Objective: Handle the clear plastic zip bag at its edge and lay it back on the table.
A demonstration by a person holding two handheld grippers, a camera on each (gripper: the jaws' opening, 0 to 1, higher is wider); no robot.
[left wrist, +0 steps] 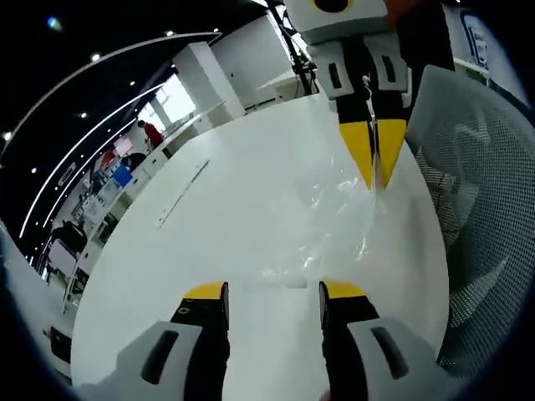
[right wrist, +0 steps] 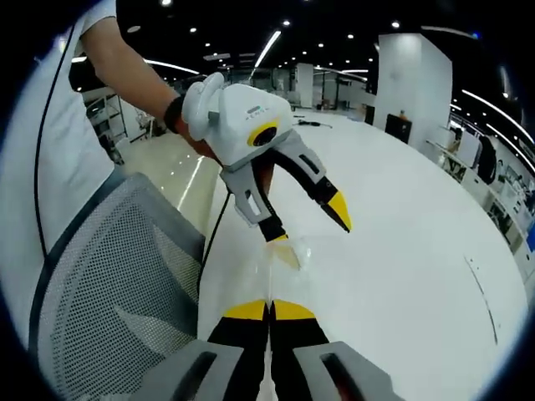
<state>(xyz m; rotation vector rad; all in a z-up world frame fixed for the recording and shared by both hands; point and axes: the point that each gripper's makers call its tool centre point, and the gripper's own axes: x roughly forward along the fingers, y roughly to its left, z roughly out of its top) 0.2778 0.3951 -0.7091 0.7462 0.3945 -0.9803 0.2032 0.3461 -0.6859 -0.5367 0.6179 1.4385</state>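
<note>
The clear plastic zip bag (left wrist: 330,221) lies crumpled on the white table (left wrist: 192,259), with one edge lifted. My right gripper (left wrist: 374,171) comes down from the top of the left gripper view and is shut on that edge. In the right gripper view its jaws (right wrist: 269,311) are pressed together, with a thin strip of bag (right wrist: 291,251) running ahead of them. My left gripper (left wrist: 273,292) stands open just short of the bag's near edge, nothing between its fingers. It also shows held in a person's hand as the left gripper (right wrist: 309,227), open over the bag.
A grey mesh chair (left wrist: 476,175) stands against the table edge beside the bag, also seen as the chair (right wrist: 109,276). A thin pale strip (left wrist: 184,194) lies farther out on the table. A dark cable (right wrist: 213,230) hangs by the table edge. Office desks stand beyond.
</note>
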